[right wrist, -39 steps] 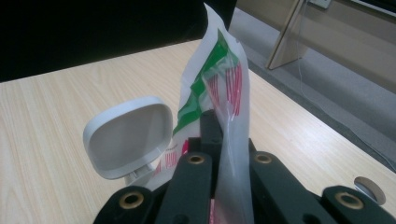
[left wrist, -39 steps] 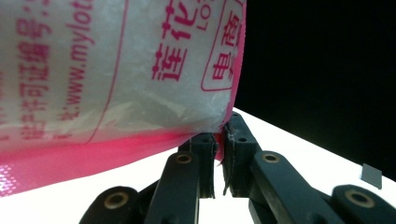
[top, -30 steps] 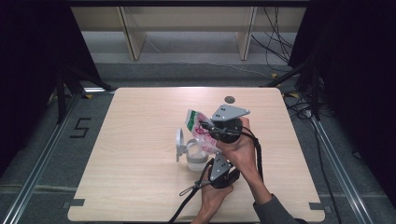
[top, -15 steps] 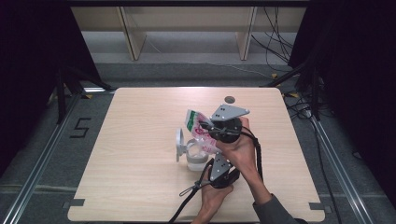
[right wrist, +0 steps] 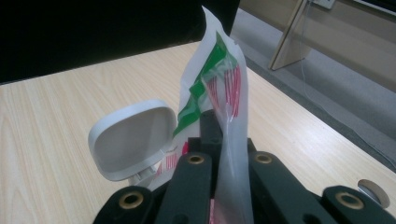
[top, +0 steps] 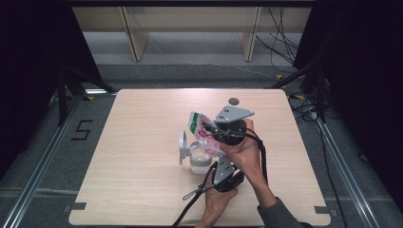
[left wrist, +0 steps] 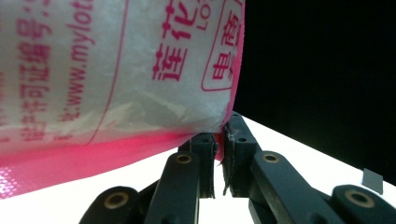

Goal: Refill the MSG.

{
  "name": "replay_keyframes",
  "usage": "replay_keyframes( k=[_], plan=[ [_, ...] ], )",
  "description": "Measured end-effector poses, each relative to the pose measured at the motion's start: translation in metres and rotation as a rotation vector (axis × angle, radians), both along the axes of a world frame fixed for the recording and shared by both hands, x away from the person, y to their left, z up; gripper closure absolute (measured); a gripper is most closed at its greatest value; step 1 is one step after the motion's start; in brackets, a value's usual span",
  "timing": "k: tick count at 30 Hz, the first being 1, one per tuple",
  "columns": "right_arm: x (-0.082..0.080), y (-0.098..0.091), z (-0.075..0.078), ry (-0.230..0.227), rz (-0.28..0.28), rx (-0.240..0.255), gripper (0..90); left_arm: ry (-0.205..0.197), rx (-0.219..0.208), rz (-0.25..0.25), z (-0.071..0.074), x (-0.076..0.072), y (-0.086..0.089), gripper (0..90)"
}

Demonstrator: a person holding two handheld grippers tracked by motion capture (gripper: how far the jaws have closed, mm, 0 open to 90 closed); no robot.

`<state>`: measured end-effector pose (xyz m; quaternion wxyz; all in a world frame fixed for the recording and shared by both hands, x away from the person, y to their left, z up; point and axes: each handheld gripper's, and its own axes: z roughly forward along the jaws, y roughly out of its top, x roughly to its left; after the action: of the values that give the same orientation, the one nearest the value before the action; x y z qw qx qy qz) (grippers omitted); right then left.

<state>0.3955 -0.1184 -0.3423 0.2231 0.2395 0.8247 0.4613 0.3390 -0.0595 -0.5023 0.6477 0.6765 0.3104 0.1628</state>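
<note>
Hovering over the middle of the wooden table (top: pixel 142 156), both hands keep a pink-and-white packet (top: pixel 202 129) tilted just above the open white container (top: pixel 202 161), its flip lid (top: pixel 183 146) standing up at the left. Right gripper (top: pixel 212 130) has its jaws clamped on the packet's upper part, left gripper (left wrist: pixel 218 140) pinches the pink bottom seam; if that thin film slips or tears, I'd say the contents spill beside the container. Nothing blocks them, and a small round grommet (top: pixel 233 101) sits well apart.
</note>
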Motion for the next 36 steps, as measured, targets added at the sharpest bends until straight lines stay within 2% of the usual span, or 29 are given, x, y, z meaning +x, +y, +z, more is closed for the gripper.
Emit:
replay_keyframes(
  k=[4,8,9,11,12,16,20,22,23,24,29,31,32,34,36],
  plan=[
    [0.0005,0.0002,0.0001,-0.003,0.003,-0.001,90.0,-0.003,-0.007,0.006,-0.0005,0.0009,-0.0005,83.5],
    [0.0003,0.0007,0.0004,-0.004,0.004,-0.004,90.0,0.005,0.003,0.01,0.0003,0.0002,0.0002,83.5],
    [0.0002,0.0009,0.0003,-0.002,0.003,-0.004,90.0,-0.003,-0.012,0.005,-0.0004,0.0011,-0.0007,83.5],
    [0.0002,0.002,-0.0001,-0.006,0.007,-0.006,90.0,0.009,0.007,0.008,0.0011,0.0001,0.0004,83.5],
    [0.0,0.0025,-0.0002,-0.01,0.003,-0.007,90.0,0.002,-0.007,0.004,0.0006,0.0012,-0.0004,83.5],
    [-0.0002,0.0036,-0.0004,-0.01,-0.002,-0.01,90.0,0.005,-0.011,-0.005,0.0009,0.0018,-0.0007,83.5],
    [-0.0001,0.0035,-0.0003,0.008,-0.001,-0.014,90.0,0.005,-0.016,-0.006,0.0005,0.002,-0.0014,83.5],
    [0.0005,0.0034,-0.0003,-0.006,-0.002,-0.015,90.0,0.003,-0.018,-0.006,0.0004,0.0021,-0.0015,83.5],
    [0.0002,0.0039,-0.0001,0.012,0.006,-0.019,90.0,0.003,-0.018,-0.006,0.0004,0.0022,-0.0015,83.5],
    [0.0002,0.004,-0.0001,0.012,0.006,-0.02,90.0,0.01,-0.005,0.002,0.0011,0.0016,-0.0008,83.5],
    [0.0005,0.0047,0.0001,0.01,0.01,-0.022,90.0,0.007,-0.004,0.002,0.0011,0.0016,-0.0003,83.5],
    [-0.0003,0.005,-0.0001,0.022,0.0,-0.011,90.0,0.0,-0.016,-0.008,0.0005,0.0022,-0.001,83.5],
    [0.0006,0.0045,0.0003,0.012,0.009,-0.02,90.0,0.001,-0.01,0.002,0.0008,0.0013,-0.0011,83.5],
    [0.0009,0.0035,0.001,0.021,0.013,-0.023,90.0,0.004,-0.006,0.003,0.0008,0.0011,-0.0011,83.5],
    [0.002,0.0029,0.0009,0.003,0.008,-0.021,90.0,0.004,-0.007,0.003,0.0007,0.001,-0.0013,83.5]
  ],
)
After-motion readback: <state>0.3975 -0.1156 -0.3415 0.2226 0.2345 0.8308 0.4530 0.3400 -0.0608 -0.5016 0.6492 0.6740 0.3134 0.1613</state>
